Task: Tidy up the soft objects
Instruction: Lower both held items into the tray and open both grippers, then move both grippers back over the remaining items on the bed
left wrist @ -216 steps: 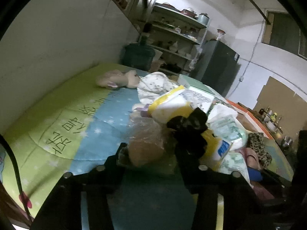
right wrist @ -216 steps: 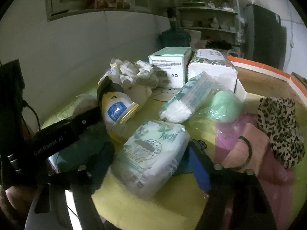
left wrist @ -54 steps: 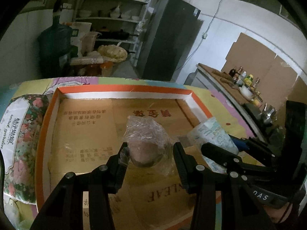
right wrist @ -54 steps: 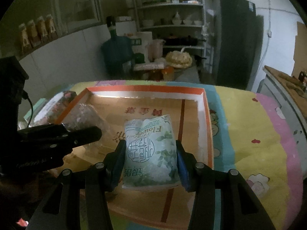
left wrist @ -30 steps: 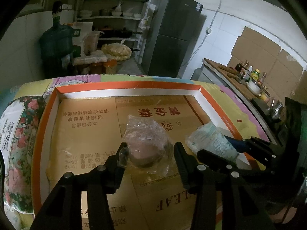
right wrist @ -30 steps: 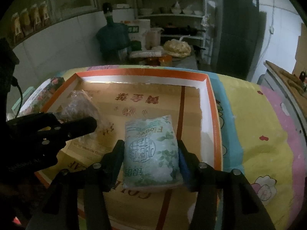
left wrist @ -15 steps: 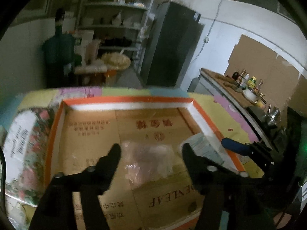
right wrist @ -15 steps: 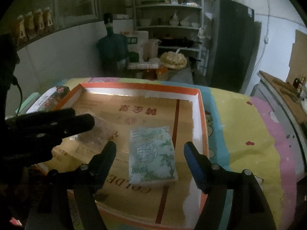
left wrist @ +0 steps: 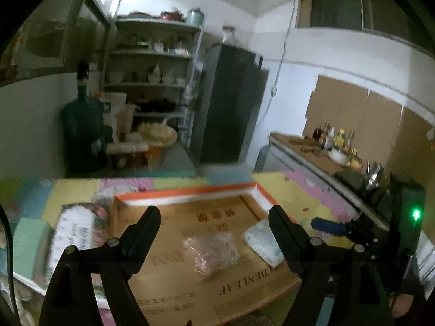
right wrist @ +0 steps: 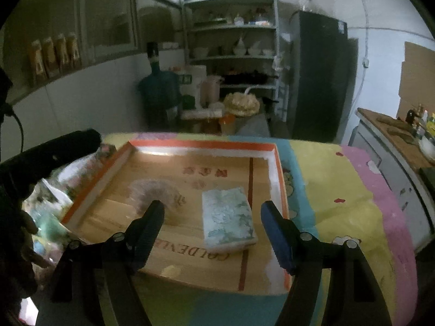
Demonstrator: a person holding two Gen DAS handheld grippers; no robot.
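A shallow cardboard tray with an orange rim [left wrist: 190, 191] [right wrist: 201, 144] lies on the colourful cloth. In it lie a clear plastic bag with a brownish soft thing [left wrist: 210, 251] [right wrist: 156, 190] and a green-printed tissue pack [left wrist: 262, 240] [right wrist: 227, 214]. My left gripper [left wrist: 214, 233] is open and empty, raised above and behind the bag. My right gripper [right wrist: 212, 225] is open and empty, raised above the near end of the tissue pack. The right gripper's blue fingertip [left wrist: 329, 224] shows in the left wrist view.
A floral tissue pack [left wrist: 73, 233] and a green box [left wrist: 27, 241] lie left of the tray, with more soft packs [right wrist: 51, 206] beyond its left rim. A water jug [right wrist: 159, 95], shelves [right wrist: 233, 40] and a dark fridge [right wrist: 318, 76] stand behind. A counter with bottles [left wrist: 326, 146] is at right.
Both grippers have opened wider and pulled up and back from the tray. The bag and the tissue pack, let go half a second ago, stay lying in the tray.
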